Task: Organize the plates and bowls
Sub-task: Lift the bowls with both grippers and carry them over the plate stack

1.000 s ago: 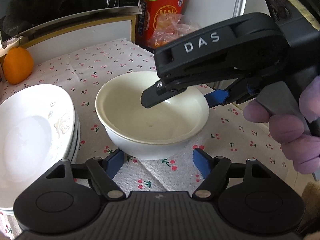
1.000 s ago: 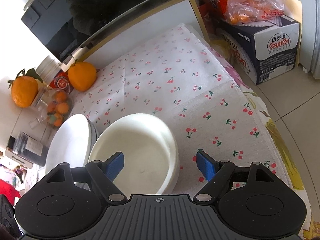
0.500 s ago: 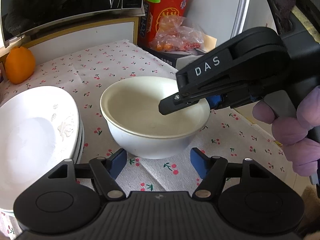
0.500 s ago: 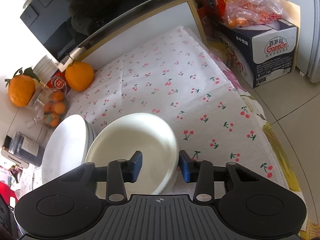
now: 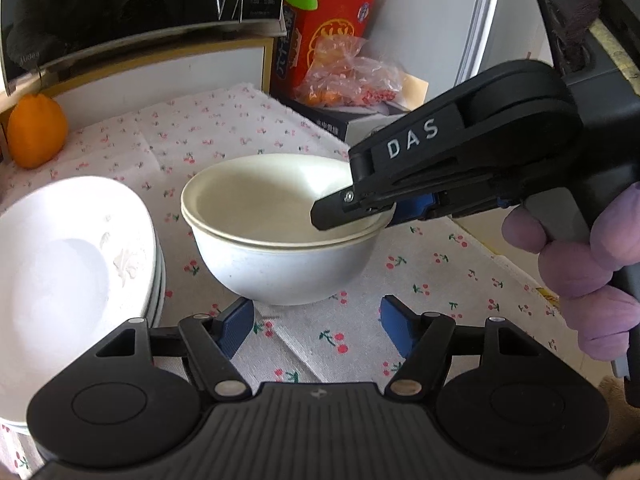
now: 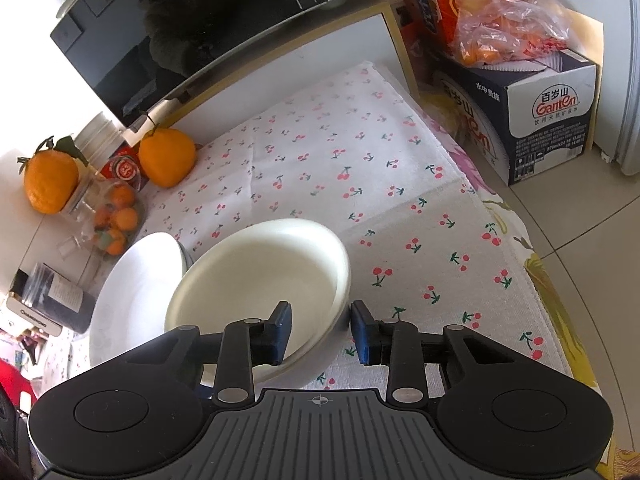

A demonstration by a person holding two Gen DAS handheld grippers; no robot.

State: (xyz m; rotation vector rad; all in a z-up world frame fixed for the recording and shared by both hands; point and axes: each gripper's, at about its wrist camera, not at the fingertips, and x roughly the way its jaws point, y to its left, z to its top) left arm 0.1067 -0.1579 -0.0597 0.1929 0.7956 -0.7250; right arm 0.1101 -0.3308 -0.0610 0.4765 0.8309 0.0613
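Two nested white bowls point(image 5: 276, 236) stand on the cherry-print cloth; they also show in the right wrist view point(image 6: 260, 276). A stack of white plates point(image 5: 68, 272) sits just left of them, also in the right wrist view point(image 6: 136, 280). My right gripper point(image 6: 320, 332) is shut on the bowls' near right rim, one finger inside, one outside; it shows from the side in the left wrist view point(image 5: 360, 216). My left gripper point(image 5: 316, 328) is open and empty, just in front of the bowls.
An orange point(image 5: 36, 130) stands at the back left by the microwave point(image 5: 120, 8). A jar of small oranges point(image 6: 114, 220) and a second orange point(image 6: 50, 184) are further left. Boxes and a bag of fruit point(image 6: 508, 36) sit beyond the table's right edge point(image 6: 532, 272).
My right gripper's fingers have closed from wide open onto the bowls' rim. My left gripper has drawn back slightly and stays open.
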